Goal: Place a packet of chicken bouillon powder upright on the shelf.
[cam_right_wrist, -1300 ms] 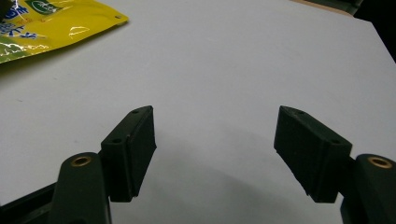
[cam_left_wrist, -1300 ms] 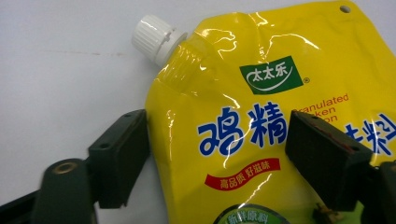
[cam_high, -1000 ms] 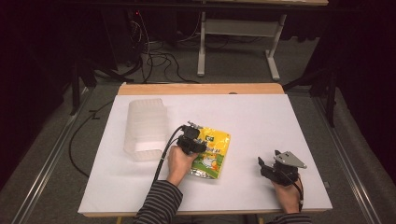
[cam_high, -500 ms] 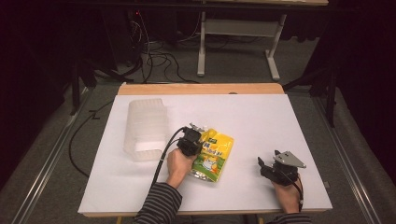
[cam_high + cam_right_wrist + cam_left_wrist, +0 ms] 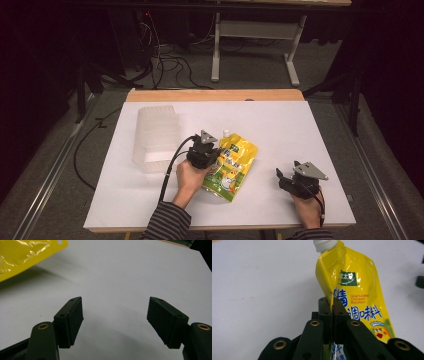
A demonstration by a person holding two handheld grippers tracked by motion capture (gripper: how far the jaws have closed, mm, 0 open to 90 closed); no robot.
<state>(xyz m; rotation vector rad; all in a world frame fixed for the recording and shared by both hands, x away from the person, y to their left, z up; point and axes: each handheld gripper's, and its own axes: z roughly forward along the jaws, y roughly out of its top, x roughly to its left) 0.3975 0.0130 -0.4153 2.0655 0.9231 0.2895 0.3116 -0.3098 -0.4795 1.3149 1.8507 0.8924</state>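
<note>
Two tongs: we hold one in each hand over the white table (image 5: 320, 130).
Left tongs (image 5: 212, 150): our jaws have just been closing and now pinch the side edge of the yellow pouch (image 5: 354, 292), the film caught flat between the pads.
Change: a second ago the pouch lay flat ahead of these tongs; now its gripped edge is raised and the pouch tilts, its far end low by the table.
Pouch place: ahead of and right of the left tongs, its white cap (image 5: 324, 244) pointing away from us; well to the left of the right tongs.
Right tongs (image 5: 115, 322): jaws wide apart, nothing between them, resting over bare table.
Clear box (image 5: 155, 137): just left of the left tongs, empty as far as we can see.
Meaning: we judge the grip has taken, so the pouch can likely be carried to the box.
</note>
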